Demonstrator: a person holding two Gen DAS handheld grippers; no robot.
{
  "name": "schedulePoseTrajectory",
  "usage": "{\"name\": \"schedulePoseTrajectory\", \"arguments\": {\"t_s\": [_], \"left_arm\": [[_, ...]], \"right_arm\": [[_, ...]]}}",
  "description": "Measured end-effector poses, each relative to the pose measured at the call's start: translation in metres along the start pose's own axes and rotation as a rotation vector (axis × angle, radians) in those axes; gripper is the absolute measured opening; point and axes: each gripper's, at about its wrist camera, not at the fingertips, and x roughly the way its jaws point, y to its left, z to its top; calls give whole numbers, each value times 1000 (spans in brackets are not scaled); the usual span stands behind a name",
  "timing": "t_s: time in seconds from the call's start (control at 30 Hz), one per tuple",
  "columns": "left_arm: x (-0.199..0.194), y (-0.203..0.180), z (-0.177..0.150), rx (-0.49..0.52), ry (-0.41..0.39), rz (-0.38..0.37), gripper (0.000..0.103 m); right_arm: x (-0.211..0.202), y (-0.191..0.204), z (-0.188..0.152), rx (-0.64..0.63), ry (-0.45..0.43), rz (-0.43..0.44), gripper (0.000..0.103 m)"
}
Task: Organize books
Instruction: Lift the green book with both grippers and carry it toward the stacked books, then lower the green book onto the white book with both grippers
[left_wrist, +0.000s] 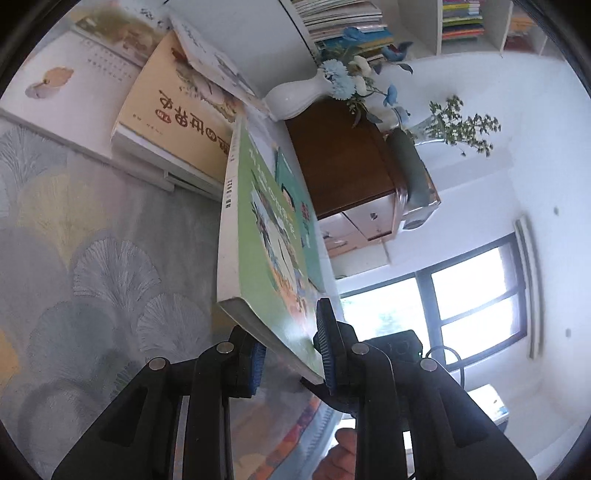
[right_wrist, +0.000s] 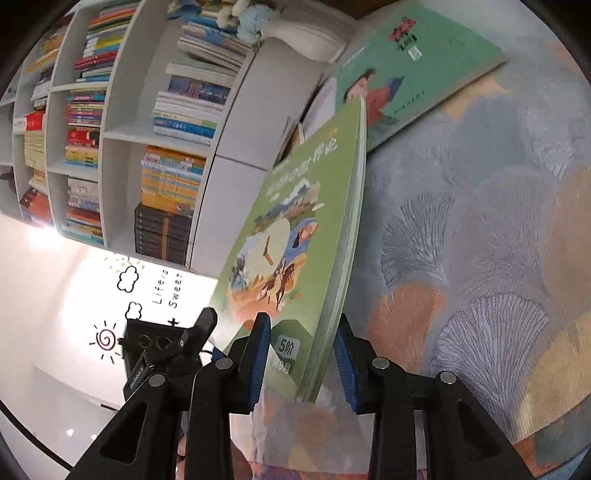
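A green book (left_wrist: 258, 236) is held up off the patterned rug (left_wrist: 92, 258) between both grippers, one at each near corner. The left gripper (left_wrist: 291, 354) has its blue pads pressed on either face of the book's corner. The right gripper (right_wrist: 303, 358) straddles the opposite corner (right_wrist: 295, 280); its left pad touches the cover, while its right pad looks just clear of the pages. A teal book (right_wrist: 406, 74) lies flat on the rug beyond, near a white bookshelf (right_wrist: 122, 140). A tan book (left_wrist: 166, 122) lies by the rug's far edge.
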Motion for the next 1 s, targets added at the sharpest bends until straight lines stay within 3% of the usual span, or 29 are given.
{"name": "schedulePoseTrajectory", "arguments": {"t_s": [0.07,0.17,0.23,0.33,0.4,0.57,0.73,1.0], "left_arm": [[-2,-4,-1,23,-13,32,21],[-5,-14,-2,101,-48,156,21],[-4,-24,-5,181,-73,258,22],[-2,-42,-12,283,-103,334,24],[-5,-51,-17,341,-123,368,25],[-22,-72,-29,424,-141,405,26],[-57,-80,-36,435,-179,415,26],[-159,-89,-23,417,-342,478,26]], "right_arm": [[3,5,-1,-19,4,-20,34],[4,27,-6,-96,-29,-89,28],[1,48,-9,-197,-70,-169,27],[1,81,-18,-360,-106,-328,27],[1,95,-22,-425,-107,-376,27],[-8,115,-33,-520,-103,-402,27],[-5,146,-58,-642,-92,-421,28],[29,215,-91,-791,-44,-322,29]]}}
